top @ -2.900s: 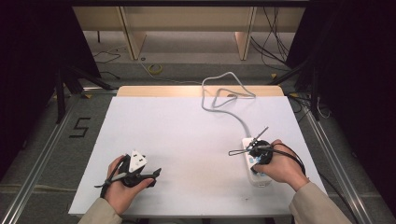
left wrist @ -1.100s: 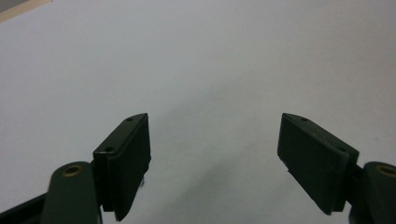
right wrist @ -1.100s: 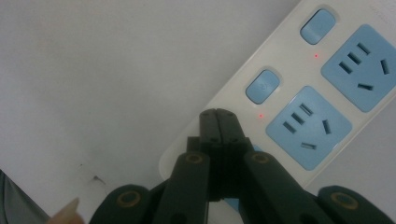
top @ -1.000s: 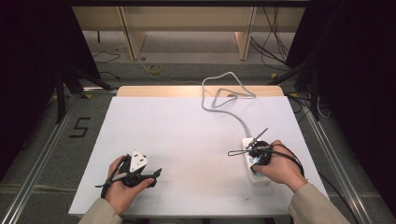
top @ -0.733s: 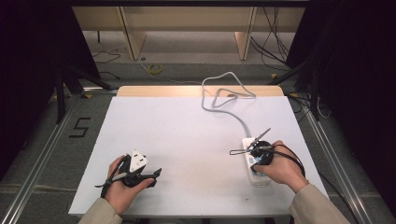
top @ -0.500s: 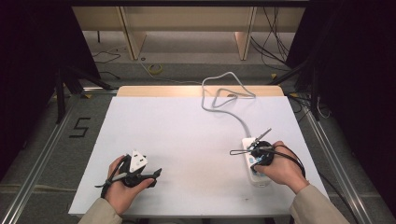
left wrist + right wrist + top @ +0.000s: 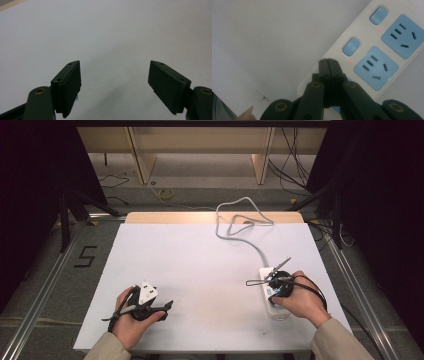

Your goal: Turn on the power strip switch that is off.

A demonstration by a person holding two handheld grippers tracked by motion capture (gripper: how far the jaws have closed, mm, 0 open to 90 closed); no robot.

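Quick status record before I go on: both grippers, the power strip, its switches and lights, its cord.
left gripper: open, over bare white table, nothing between the jaws
right gripper: shut, holding nothing, tip over the power strip
switches: two blue buttons showing, a red light lit beside each
sockets: two blue faces showing, nothing plugged in
cord: runs from the strip to the table's far edge, looped there

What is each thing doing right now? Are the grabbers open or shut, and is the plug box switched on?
Left hand-held gripper: open, nothing between its jaws, over bare table.
Right hand-held gripper: shut, empty, tip over the power strip.
Power strip: lying flat, two small red lights lit by its switches, nothing plugged into the two sockets seen.
Strip cable: loose, looped at the table's far edge.
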